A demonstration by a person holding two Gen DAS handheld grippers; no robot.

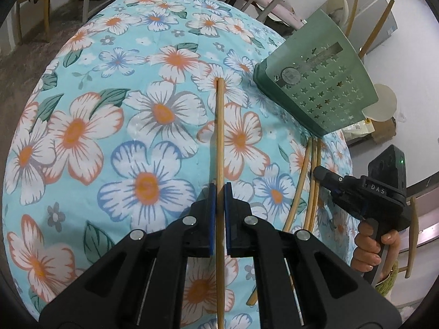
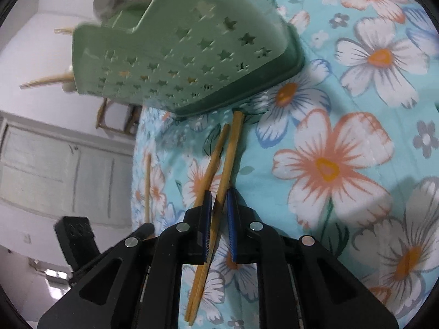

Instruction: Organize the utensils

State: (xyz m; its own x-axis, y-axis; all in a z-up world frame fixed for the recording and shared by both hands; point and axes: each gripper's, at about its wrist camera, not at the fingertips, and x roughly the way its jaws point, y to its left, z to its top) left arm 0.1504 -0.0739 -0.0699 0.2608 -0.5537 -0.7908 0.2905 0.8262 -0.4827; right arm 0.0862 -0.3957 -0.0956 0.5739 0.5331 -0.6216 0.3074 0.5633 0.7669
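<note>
The step in hand looks like gathering chopsticks off the bed and carrying them to the green holder (image 1: 315,82), which stands near the bed's far right edge with a few chopsticks and spoons already sticking up from it.

The left gripper (image 1: 218,192) has its jaws nearly closed on a single chopstick (image 1: 219,126). The stick runs straight along the line of the fingers, its far end out over the flowered cover (image 1: 109,109) toward the middle of the bed, its near end passing back under the gripper body. It appears lifted clear of the cloth, though the view does not settle that.

The right gripper (image 2: 218,200) is also almost closed, and two chopsticks (image 2: 229,150) pass between its blue pads. Their far ends lie just short of the holder's base, and they are slightly crossed rather than parallel. Whether both are firmly pinched or one merely rests alongside, I cannot tell. One more chopstick (image 2: 147,186) lies loose near the bed's edge, to the left in the right wrist view.

Next, I judge, each held stick must be tipped upright and its end guided over the holder's open top, which is tall and narrow, before letting go. The crossed pair may splay or slip as it tilts.
</note>
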